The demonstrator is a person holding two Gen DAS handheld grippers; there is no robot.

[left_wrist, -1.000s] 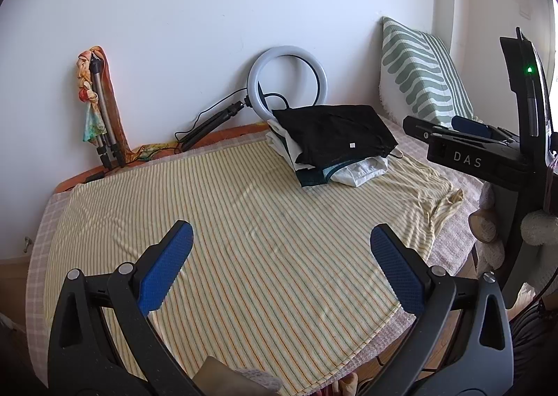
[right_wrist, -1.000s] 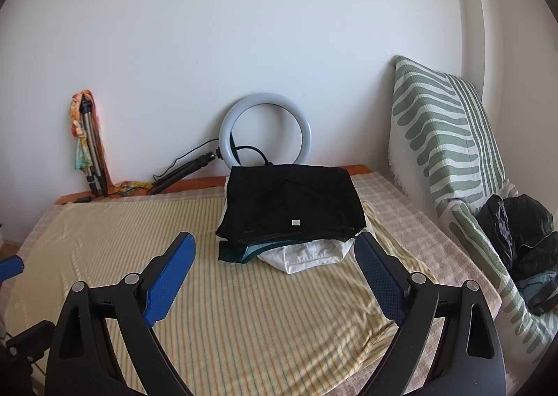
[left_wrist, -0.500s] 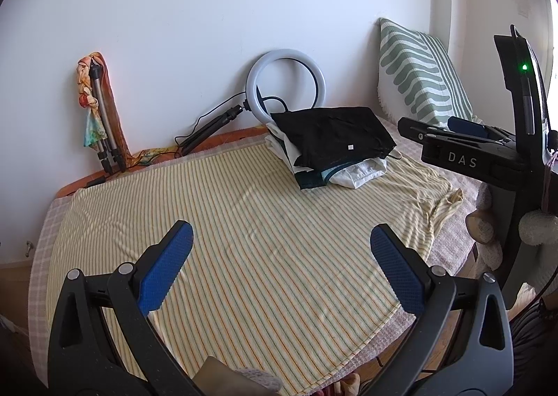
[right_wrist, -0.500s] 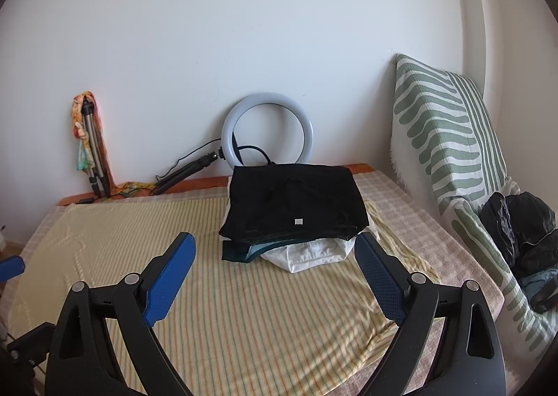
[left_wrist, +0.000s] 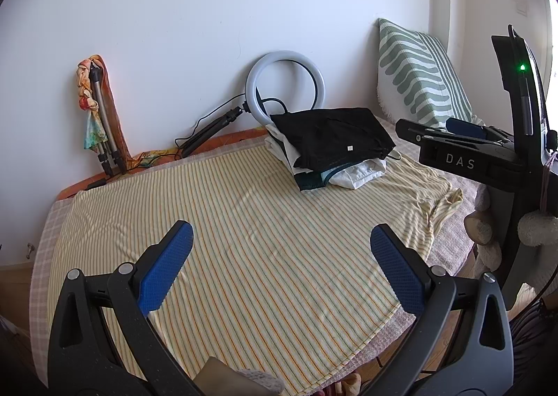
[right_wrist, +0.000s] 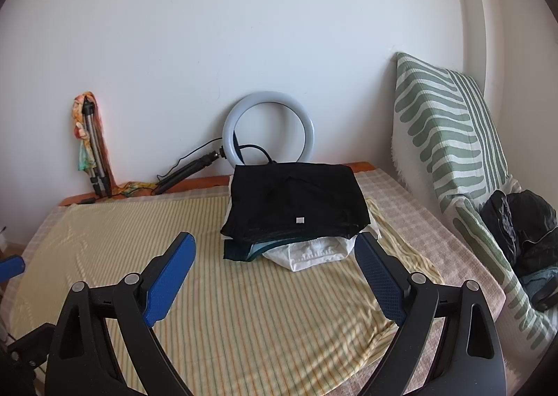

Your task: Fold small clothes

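Note:
A stack of folded clothes [left_wrist: 331,148] [right_wrist: 296,207] sits at the far right of the bed, a black garment on top, teal and white ones under it. A yellow striped cloth [left_wrist: 244,239] [right_wrist: 244,291] lies spread flat over the bed. My left gripper [left_wrist: 279,249] hovers open above the near part of that cloth, holding nothing. In the right wrist view, my right gripper [right_wrist: 275,256] is open too, empty, just in front of the stack. The right gripper's black body [left_wrist: 464,155] shows at the right of the left wrist view.
A ring light [right_wrist: 268,131] on a small stand leans on the wall behind the stack. A folded tripod with a colourful scarf [left_wrist: 97,110] stands at the back left. A green striped pillow [right_wrist: 446,137] and dark bags [right_wrist: 519,225] line the right side.
Both views drift slightly; the right gripper has edged a little closer to the stack. Both grippers stay open and empty.

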